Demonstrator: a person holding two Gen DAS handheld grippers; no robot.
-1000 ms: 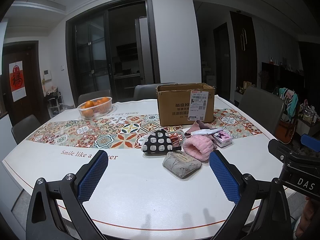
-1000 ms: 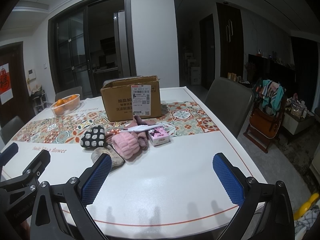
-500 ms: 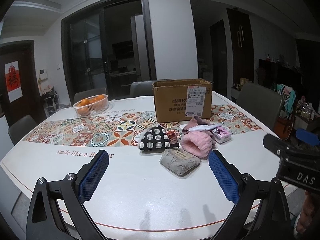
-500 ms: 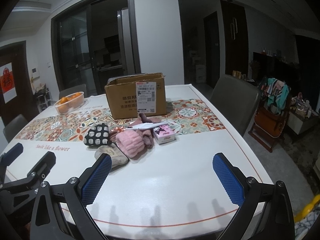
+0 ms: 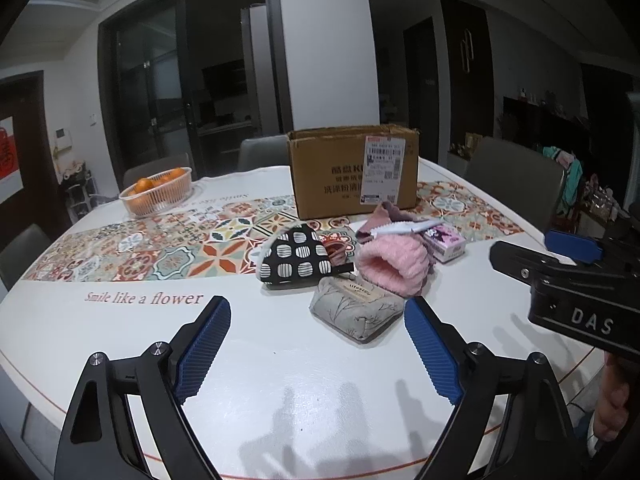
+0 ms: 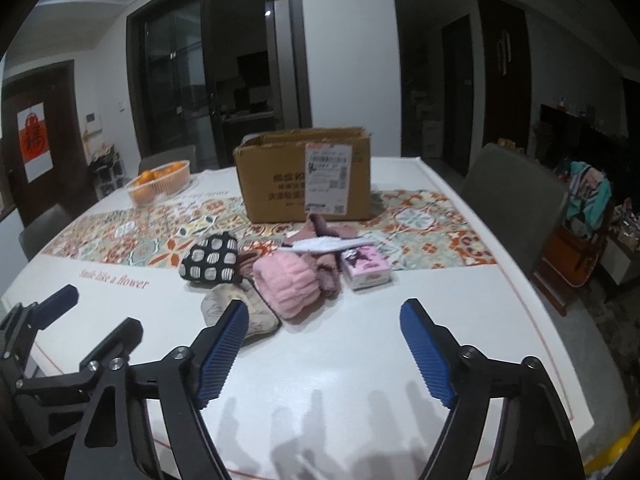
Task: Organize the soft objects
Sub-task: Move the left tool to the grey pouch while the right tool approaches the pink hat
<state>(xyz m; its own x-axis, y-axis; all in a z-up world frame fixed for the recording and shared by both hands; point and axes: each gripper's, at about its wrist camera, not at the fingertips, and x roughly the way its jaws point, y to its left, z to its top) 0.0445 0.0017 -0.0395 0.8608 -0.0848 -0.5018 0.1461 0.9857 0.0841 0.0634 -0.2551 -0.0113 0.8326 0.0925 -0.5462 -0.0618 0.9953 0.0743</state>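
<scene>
A pile of soft things lies mid-table: a grey floral pouch (image 5: 357, 312) (image 6: 224, 304), a pink fluffy piece (image 5: 394, 266) (image 6: 287, 284), a black pouch with white squares (image 5: 296, 262) (image 6: 212, 262), a mauve cloth (image 6: 328, 232), a white wrapped item (image 6: 320, 245) and a small pink box (image 5: 444, 241) (image 6: 366, 268). An open cardboard box (image 5: 354, 172) (image 6: 306, 176) stands behind them. My left gripper (image 5: 318, 344) is open and empty, just short of the grey pouch. My right gripper (image 6: 324, 346) is open and empty, in front of the pile.
A clear basket of oranges (image 5: 156, 194) (image 6: 158, 184) sits at the far left of the table (image 5: 280, 380). A patterned runner (image 5: 132, 248) crosses the table. Grey chairs (image 6: 512, 196) stand around it. The right gripper's body (image 5: 576, 296) shows at the left view's right edge.
Both grippers have moved forward toward the pile, which now looks larger and nearer. Both stay open. Nothing on the table has moved.
</scene>
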